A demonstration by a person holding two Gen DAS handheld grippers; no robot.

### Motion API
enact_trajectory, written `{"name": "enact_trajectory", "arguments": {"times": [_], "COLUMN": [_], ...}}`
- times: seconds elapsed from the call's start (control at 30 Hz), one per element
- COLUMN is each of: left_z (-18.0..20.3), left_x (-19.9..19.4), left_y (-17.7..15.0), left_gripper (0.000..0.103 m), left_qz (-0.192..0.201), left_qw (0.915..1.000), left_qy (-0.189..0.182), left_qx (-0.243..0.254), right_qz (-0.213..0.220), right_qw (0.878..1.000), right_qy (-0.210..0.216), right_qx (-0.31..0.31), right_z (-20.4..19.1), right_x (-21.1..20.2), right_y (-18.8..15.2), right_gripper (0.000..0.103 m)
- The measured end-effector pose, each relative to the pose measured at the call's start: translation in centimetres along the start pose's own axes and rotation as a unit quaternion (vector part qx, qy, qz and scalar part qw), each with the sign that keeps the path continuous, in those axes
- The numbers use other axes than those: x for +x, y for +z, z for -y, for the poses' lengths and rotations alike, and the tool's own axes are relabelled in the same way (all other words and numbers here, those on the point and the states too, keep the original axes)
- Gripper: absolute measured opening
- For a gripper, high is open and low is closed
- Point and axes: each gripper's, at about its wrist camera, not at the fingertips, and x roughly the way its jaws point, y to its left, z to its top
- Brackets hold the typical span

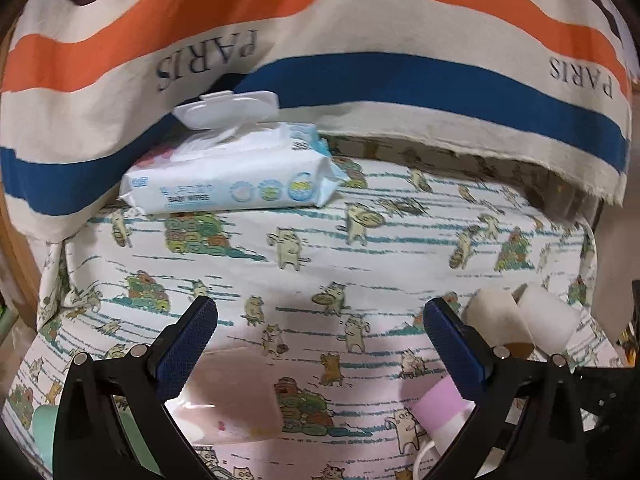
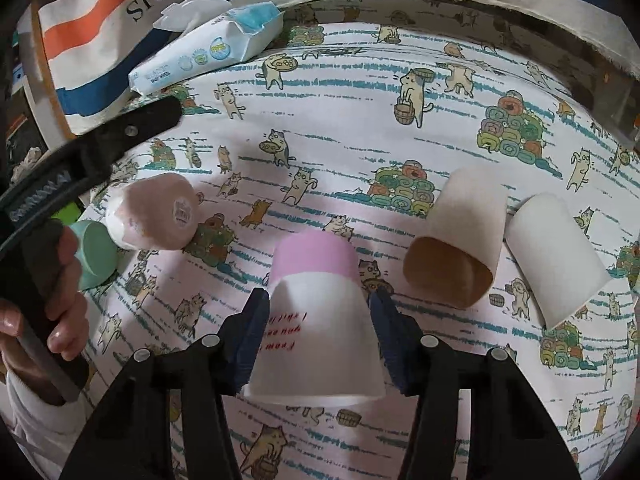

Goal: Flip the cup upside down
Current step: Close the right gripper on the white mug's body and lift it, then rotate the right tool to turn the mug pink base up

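A pink-and-white cup [image 2: 316, 320] with red writing stands between the blue pads of my right gripper [image 2: 318, 332], base pointing away, wide rim near the camera. The pads press its sides. The same cup shows at the lower right of the left wrist view [image 1: 444, 416]. My left gripper [image 1: 320, 344] is open and empty above the cat-print cloth [image 1: 304, 240]; its black body also shows at the left of the right wrist view [image 2: 132, 128].
A brown paper cup [image 2: 460, 240] and a white paper cup [image 2: 556, 260] lie on their sides to the right. A pink cup [image 2: 156, 212] and a green cup [image 2: 96, 256] lie at the left. A wet-wipes pack [image 1: 232, 168] sits at the back by a striped bag [image 1: 320, 40].
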Motion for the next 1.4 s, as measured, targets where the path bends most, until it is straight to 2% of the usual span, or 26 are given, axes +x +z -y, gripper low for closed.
{"name": "enact_trajectory", "arguments": {"times": [0.03, 0.07, 0.13, 0.23, 0.33, 0.4, 0.6, 0.67, 0.77, 0.97, 1.2, 1.3, 1.4], "left_z": [0.3, 0.6, 1.4, 3.2, 5.4, 6.6, 8.1, 8.3, 8.9, 8.2, 6.9, 6.1, 5.9], "left_x": [0.0, -0.1, -0.5, -0.9, -0.1, 1.1, 4.9, 5.8, 6.4, 6.9, 6.5, 6.3, 6.7], "left_y": [0.0, -0.1, -0.2, -0.6, -1.3, -2.0, -3.5, -4.0, -4.6, -4.4, -4.2, -4.4, -5.2], "left_gripper": [0.102, 0.102, 0.102, 0.098, 0.090, 0.075, 0.043, 0.038, 0.037, 0.037, 0.037, 0.036, 0.027], "left_qz": [-0.001, -0.001, 0.002, 0.005, -0.018, -0.044, -0.105, -0.124, -0.136, -0.148, -0.172, -0.200, -0.242], "left_qw": [1.0000, 0.9998, 0.9989, 0.9948, 0.9878, 0.9831, 0.9757, 0.9716, 0.9689, 0.9694, 0.9701, 0.9660, 0.9552], "left_qy": [-0.007, -0.015, -0.038, -0.079, -0.124, -0.148, -0.168, -0.179, -0.179, -0.174, -0.149, -0.145, -0.148], "left_qx": [0.005, 0.011, 0.027, 0.064, 0.092, 0.098, 0.094, 0.094, 0.103, 0.089, 0.085, 0.075, 0.083], "right_qz": [0.001, 0.007, 0.023, 0.021, 0.004, 0.000, -0.010, -0.005, -0.001, -0.002, 0.004, 0.017, 0.021], "right_qw": [1.000, 1.000, 1.000, 1.000, 1.000, 1.000, 1.000, 1.000, 1.000, 0.999, 0.997, 0.993, 0.991], "right_qy": [0.004, 0.005, 0.002, -0.005, 0.000, -0.003, 0.014, 0.012, 0.009, 0.000, -0.045, -0.086, -0.109], "right_qx": [0.002, 0.005, 0.005, -0.012, -0.012, -0.006, 0.020, 0.018, 0.019, 0.035, 0.068, 0.076, 0.081], "right_z": [0.0, 0.1, 0.1, -0.7, -0.9, -0.8, 0.2, 0.3, 0.6, 2.2, 5.2, 6.3, 7.2], "right_x": [-0.2, -0.6, -1.3, -1.6, -0.8, -0.3, 0.9, 1.0, 0.9, 0.5, -0.2, -0.3, 0.2], "right_y": [-0.3, -0.6, -1.2, -2.4, -3.7, -4.3, -5.5, -5.6, -5.6, -5.8, -5.9, -5.2, -4.1], "right_gripper": [0.061, 0.072, 0.083, 0.084, 0.084, 0.084, 0.084, 0.084, 0.084, 0.084, 0.084, 0.084, 0.084]}}
